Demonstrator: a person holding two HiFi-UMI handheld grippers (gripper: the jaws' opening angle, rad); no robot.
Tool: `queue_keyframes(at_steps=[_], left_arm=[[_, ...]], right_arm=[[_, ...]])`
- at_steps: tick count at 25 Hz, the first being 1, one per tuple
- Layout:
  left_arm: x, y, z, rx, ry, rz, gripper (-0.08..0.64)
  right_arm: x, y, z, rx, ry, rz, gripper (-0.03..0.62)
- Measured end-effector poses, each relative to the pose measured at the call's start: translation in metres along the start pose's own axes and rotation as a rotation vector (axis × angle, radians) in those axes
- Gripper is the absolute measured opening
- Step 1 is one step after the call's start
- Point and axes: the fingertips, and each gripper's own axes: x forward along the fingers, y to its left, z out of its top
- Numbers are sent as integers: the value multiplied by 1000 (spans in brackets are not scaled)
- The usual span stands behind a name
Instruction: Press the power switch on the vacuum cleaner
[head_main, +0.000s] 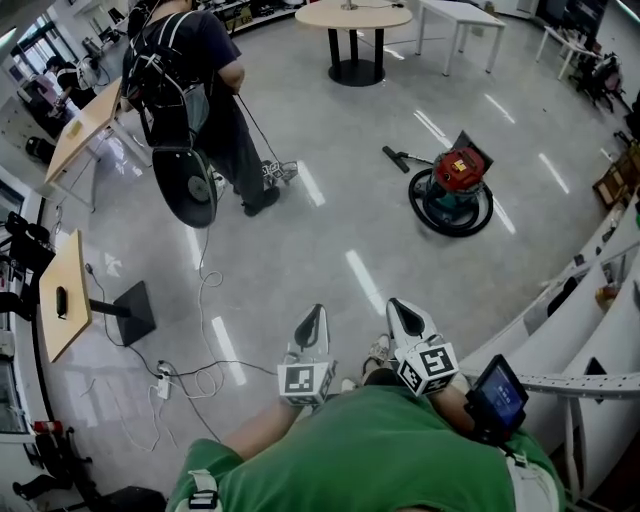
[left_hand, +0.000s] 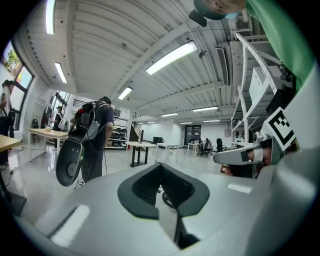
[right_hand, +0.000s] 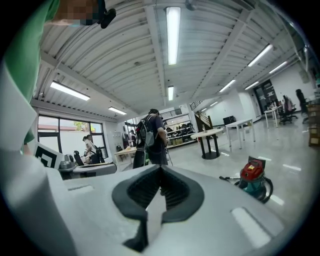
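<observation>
Floor (head_main: 330, 250): vacuum cleaner (head_main: 452, 186) far off; left hand-held gripper (head_main: 315, 314), right hand-held gripper (head_main: 400, 308) closed.

Bright ceiling strip lights (right_hand: 173, 35) streak glare across the floor (head_main: 330, 235); edges bulge, fisheye.

There is one vacuum cleaner (head_main: 452, 190); two grippers, left gripper (head_main: 316, 315) and right gripper (head_main: 398, 310) (both well short of it); one round table (head_main: 353, 18) beyond it; one standing person (head_main: 195, 70) to its left.

Person (head_main: 185, 50) — round table (head_main: 353, 14) beyond.
</observation>
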Motion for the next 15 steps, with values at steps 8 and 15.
queue_keyframes(at_steps=[8, 15], left_arm=[[85, -24, 19, 45, 12, -76, 8], [163, -85, 25, 76, 43, -186, 8]], right_arm=[[17, -76, 29, 36, -48, -94, 0], [5, -160, 42, 88, -81, -213, 0]])
